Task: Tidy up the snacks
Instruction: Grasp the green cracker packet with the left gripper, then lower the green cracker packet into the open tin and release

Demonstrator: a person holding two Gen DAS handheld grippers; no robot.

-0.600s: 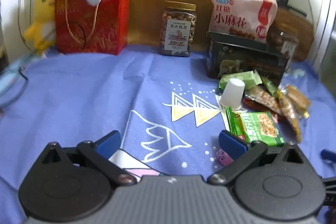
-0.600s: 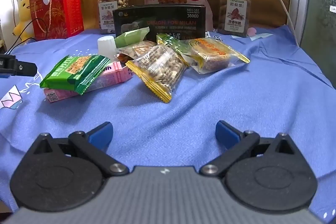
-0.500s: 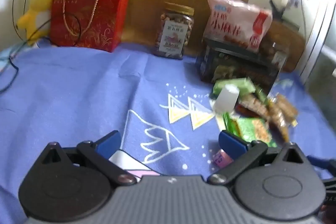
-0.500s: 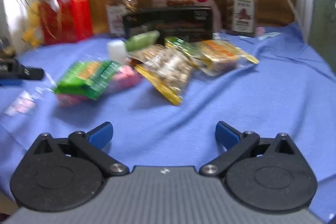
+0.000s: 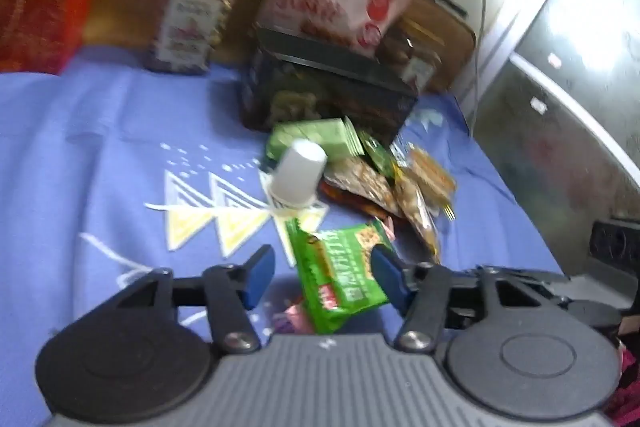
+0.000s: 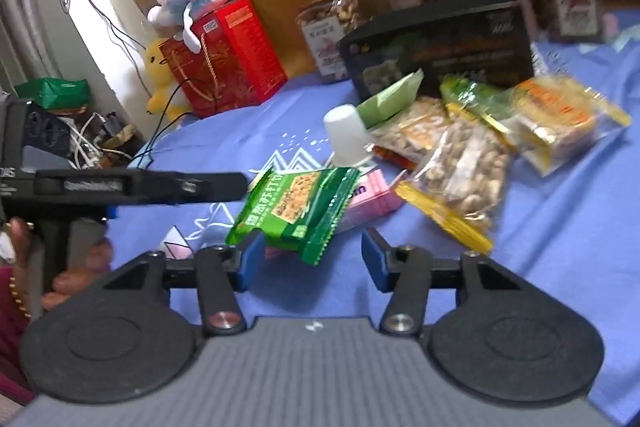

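Both claws, left [image 5: 322, 277] and right [image 6: 314, 255], gape wide and empty; the green snack packet [image 5: 340, 275] lies between their fingertips.

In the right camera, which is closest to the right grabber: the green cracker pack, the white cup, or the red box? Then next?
1. Green cracker pack, right at the right gripper.
2. White cup, middle.
3. Red box, far back left.

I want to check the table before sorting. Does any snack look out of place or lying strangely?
Yes. The white cup stands upside down among the loose packets, and the green cracker pack lies tilted across the pink box, not flat on the blue cloth.
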